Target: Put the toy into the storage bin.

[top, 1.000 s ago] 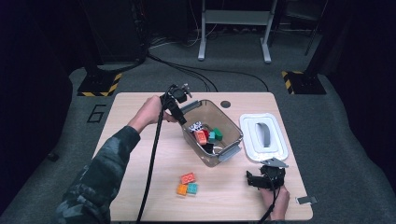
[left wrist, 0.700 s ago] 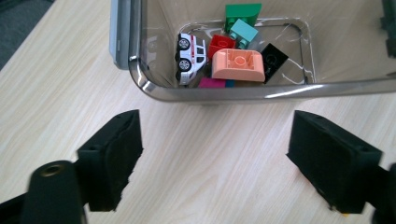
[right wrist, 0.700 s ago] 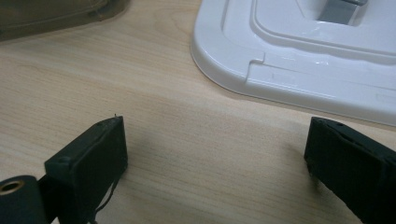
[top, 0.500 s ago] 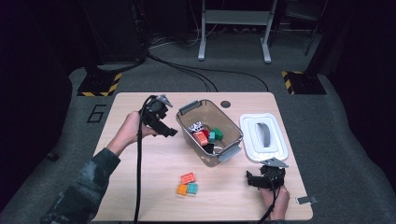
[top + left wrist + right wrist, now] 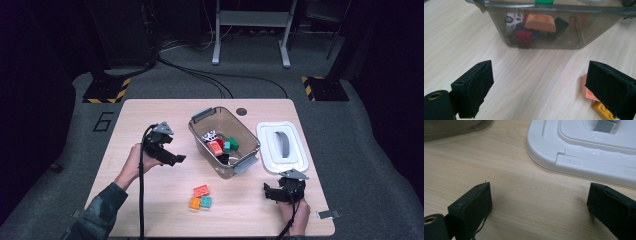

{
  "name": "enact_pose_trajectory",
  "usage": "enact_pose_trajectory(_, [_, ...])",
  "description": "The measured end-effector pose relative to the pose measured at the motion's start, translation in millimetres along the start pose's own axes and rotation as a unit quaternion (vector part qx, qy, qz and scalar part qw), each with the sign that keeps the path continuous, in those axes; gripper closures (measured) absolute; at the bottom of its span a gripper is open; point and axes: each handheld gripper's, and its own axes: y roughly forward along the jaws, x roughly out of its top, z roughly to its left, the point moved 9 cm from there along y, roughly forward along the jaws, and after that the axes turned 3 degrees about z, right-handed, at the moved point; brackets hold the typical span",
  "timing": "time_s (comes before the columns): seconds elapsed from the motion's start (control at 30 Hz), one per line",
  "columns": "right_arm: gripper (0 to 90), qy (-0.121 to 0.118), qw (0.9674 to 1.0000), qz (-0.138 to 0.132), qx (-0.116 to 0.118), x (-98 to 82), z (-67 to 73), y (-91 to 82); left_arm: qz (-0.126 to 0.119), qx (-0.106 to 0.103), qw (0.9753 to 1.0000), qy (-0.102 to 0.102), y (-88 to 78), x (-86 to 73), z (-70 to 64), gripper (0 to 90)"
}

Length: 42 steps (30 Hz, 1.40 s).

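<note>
Smoky clear plastic bin (image 5: 224, 142) frame centre, toy bricks inside | left gripper (image 5: 172, 159) jaws just opening wide, empty; its view adds maroon brick (image 5: 524, 37) | loose orange brick (image 5: 201, 190) lower centre | right gripper (image 5: 272, 192) wide, empty, by white lid (image 5: 584, 150)

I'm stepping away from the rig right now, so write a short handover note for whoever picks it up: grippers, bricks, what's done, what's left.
Left gripper: open, nothing between its jaws, which have just been opening; it is left of the clear bin, aimed toward it.
Right gripper: open, holds nothing, low over the table in front of the white lid.
In the bin: several bricks and a small white toy car.
Loose on the table in front of the bin: red brick, orange brick, teal brick.
Left: probably those three into the bin, then the lid on.
</note>
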Motion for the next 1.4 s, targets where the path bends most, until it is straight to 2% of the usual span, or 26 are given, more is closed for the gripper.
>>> enact_pose_trajectory(0.03, [5.0,0.000,1.0000,0.000,0.000,0.0,0.0,0.0,-0.005,-0.001,1.0000,-0.003,1.6,-2.6,-1.3,6.7])
enact_pose_trajectory(0.3, [5.0,0.000,1.0000,0.000,0.000,-0.1,0.0,-0.1,-0.005,-0.013,0.9998,-0.016,19.5,-34.6,-14.2,5.8])
enact_pose_trajectory(0.37, [5.0,0.001,1.0000,0.000,0.000,0.0,0.1,0.0,-0.004,-0.007,0.9998,-0.016,23.8,-41.1,-16.9,5.8])
enact_pose_trajectory(0.4, [4.9,0.001,1.0000,0.000,0.000,0.0,0.1,-0.1,0.000,-0.010,0.9998,-0.017,24.6,-43.1,-18.6,5.8])
enact_pose_trajectory(0.5, [4.9,0.001,1.0000,0.000,0.000,0.0,0.1,-0.1,-0.014,-0.011,0.9996,-0.023,25.4,-46.9,-22.3,5.7])
enact_pose_trajectory(0.67, [4.9,0.001,1.0000,0.000,-0.001,0.0,0.1,-0.1,-0.009,-0.008,0.9998,-0.016,26.1,-54.5,-29.0,5.5])
enact_pose_trajectory(0.7, [4.9,0.001,1.0000,0.000,-0.001,-0.1,0.1,-0.1,-0.013,-0.012,0.9996,-0.022,27.5,-55.1,-31.4,5.6])
enact_pose_trajectory(0.73, [4.9,0.001,1.0000,0.000,0.000,-0.1,0.0,-0.1,-0.014,-0.010,0.9997,-0.017,28.0,-55.7,-31.4,5.6])
enact_pose_trajectory(0.9, [4.9,0.001,1.0000,0.000,0.000,0.0,0.1,-0.1,-0.021,-0.014,0.9994,-0.025,37.1,-55.7,-39.7,5.6])
enact_pose_trajectory(1.03, [4.9,0.001,1.0000,0.000,0.000,0.0,0.0,0.0,-0.025,-0.015,0.9994,-0.020,42.6,-57.0,-43.1,6.1])
enact_pose_trajectory(1.13, [4.9,0.001,1.0000,0.000,0.000,0.0,0.0,0.0,-0.015,-0.025,0.9994,-0.022,51.3,-59.5,-48.4,8.2])
enact_pose_trajectory(1.2, [4.9,0.001,1.0000,0.000,0.000,0.0,0.0,0.0,-0.012,-0.029,0.9994,-0.014,54.1,-58.6,-54.0,8.0])
enact_pose_trajectory(1.3, [4.9,0.001,1.0000,0.000,0.000,0.1,0.0,0.0,0.004,-0.032,0.9995,0.003,61.2,-58.6,-64.8,8.5])
enact_pose_trajectory(1.37, [4.9,0.001,1.0000,0.000,0.000,0.0,0.0,0.0,0.011,-0.028,0.9994,0.016,66.0,-59.6,-67.5,8.9])
enact_pose_trajectory(1.4, [4.9,0.001,1.0000,0.000,0.000,0.0,0.0,0.0,0.014,-0.039,0.9990,0.014,69.1,-60.3,-70.7,8.8])
